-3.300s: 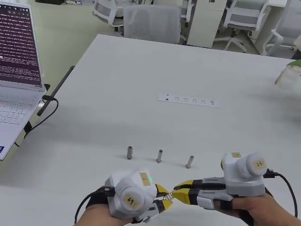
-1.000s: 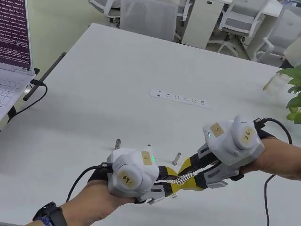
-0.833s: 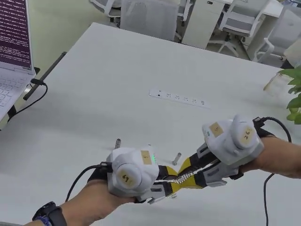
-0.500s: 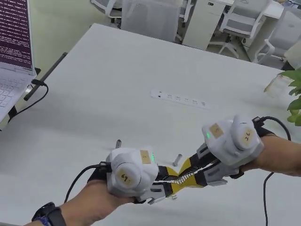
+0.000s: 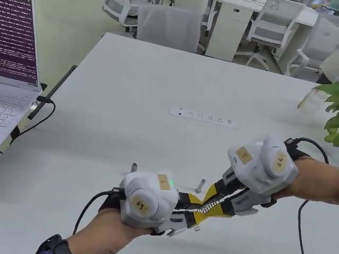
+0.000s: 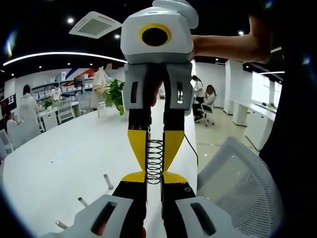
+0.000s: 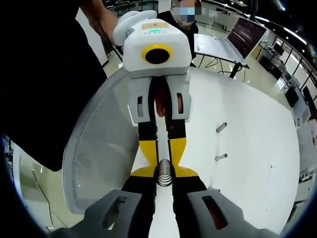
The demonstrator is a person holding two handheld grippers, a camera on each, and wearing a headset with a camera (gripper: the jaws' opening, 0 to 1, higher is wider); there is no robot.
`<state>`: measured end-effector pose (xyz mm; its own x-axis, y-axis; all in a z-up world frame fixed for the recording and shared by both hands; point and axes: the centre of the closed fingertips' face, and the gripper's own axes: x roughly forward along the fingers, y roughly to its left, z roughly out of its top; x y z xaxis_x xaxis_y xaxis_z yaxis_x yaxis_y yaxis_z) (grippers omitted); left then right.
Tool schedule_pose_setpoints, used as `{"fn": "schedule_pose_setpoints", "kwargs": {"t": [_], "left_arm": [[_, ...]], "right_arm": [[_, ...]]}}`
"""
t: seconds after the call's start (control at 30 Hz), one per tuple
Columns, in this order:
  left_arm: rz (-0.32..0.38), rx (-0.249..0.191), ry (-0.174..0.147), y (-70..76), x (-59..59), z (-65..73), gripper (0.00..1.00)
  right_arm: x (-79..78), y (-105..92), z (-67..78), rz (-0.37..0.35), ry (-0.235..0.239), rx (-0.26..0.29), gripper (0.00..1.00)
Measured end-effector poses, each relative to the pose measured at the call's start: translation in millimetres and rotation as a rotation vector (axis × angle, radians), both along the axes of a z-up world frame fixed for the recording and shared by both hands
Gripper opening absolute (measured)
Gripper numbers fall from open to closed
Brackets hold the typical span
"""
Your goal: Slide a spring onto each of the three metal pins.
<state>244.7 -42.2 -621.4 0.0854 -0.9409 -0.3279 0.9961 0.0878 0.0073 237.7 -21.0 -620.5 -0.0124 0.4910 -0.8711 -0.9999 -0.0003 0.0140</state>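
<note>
A small steel spring [image 5: 211, 201] hangs above the table between my two grippers, which meet tip to tip. In the right gripper view the spring [image 7: 165, 172] shows end-on, with my right gripper [image 7: 165, 174] shut on it. In the left gripper view the spring [image 6: 154, 161] runs along the right gripper's yellow fingers [image 6: 137, 148], and its near end sits in my shut left gripper [image 6: 154, 177]. Metal pins stand on the white table: one [image 5: 134, 167] at the left, one [image 5: 200, 185] just behind the grippers. Three pins [image 6: 108, 181] show in the left gripper view.
A white power strip [image 5: 204, 115] lies mid-table. An open laptop [image 5: 16, 47] with a black cable [image 5: 32, 124] sits at the left edge. A plant [image 5: 332, 106] and a glass jar [image 5: 312, 100] stand at the right. Office chairs stand beyond the far edge.
Since 3.3 s ago both grippers have risen off the table and the right one has tilted onto the spring. Over the last second the grip holds; the head view has shifted slightly.
</note>
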Motion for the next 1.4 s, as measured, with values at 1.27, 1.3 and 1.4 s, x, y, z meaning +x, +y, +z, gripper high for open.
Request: {"fn": "schedule_pose_setpoints", "kwargs": {"t": [1.27, 1.3, 1.4], "left_arm": [[0.06, 0.048, 0.039, 15.6, 1.9, -20.8, 0.05], [0.069, 0.05, 0.041, 17.5, 3.2, -22.0, 0.06], [0.083, 0.05, 0.048, 22.6, 4.8, -23.7, 0.07]], "right_arm": [[3.4, 0.3, -12.9, -0.115, 0.001, 0.033, 0.09], [4.1, -1.1, -13.9, -0.123, 0.0, 0.032, 0.09], [5.0, -6.8, -18.7, -0.143, 0.0, 0.021, 0.09]]}}
